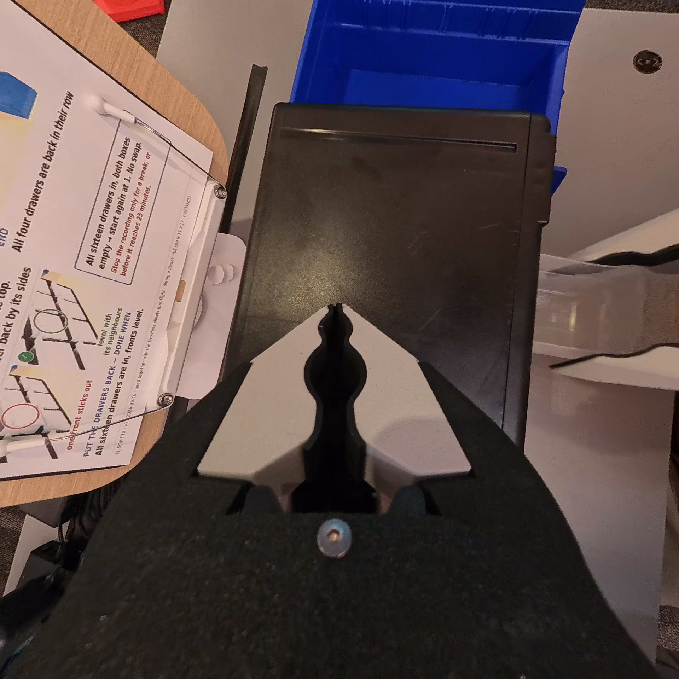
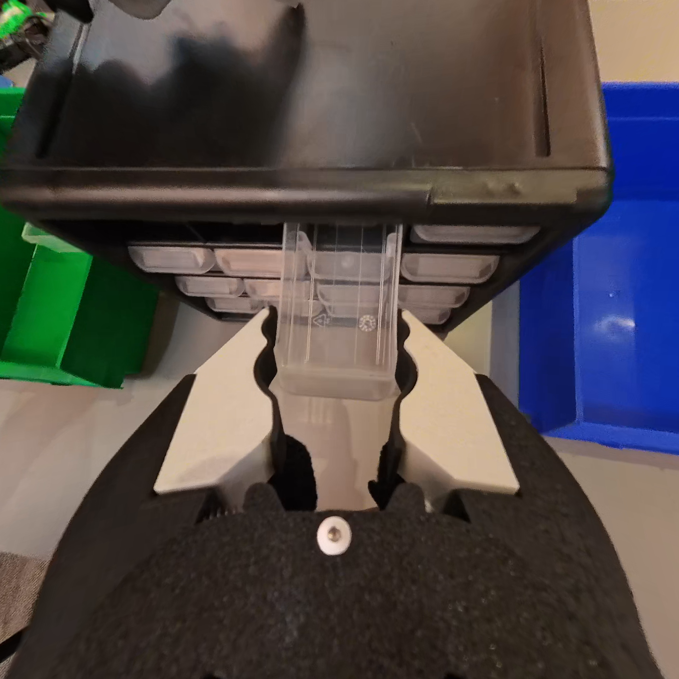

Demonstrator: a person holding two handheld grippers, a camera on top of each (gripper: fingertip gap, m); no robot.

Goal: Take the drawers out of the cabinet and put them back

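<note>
The black cabinet (image 2: 294, 121) stands in front of my right gripper, with rows of clear drawers (image 2: 448, 266) in its face. My right gripper (image 2: 336, 330) is shut on a clear drawer (image 2: 338, 341) by its sides; the drawer sticks far out of the top row, its back end still in its slot. Two top-row slots to its left look empty. In the left wrist view my left gripper (image 1: 337, 306) is shut and empty, over the cabinet's black top (image 1: 397, 227). The held drawer (image 1: 595, 312) and the right gripper's fingers (image 1: 624, 363) show at that view's right edge.
A blue bin (image 2: 617, 294) stands right of the cabinet, also behind it in the left wrist view (image 1: 441, 51). A green bin (image 2: 62, 316) stands on the left. A printed instruction sheet in a clear stand (image 1: 92, 257) lies on a wooden board (image 1: 191, 103) left of the cabinet.
</note>
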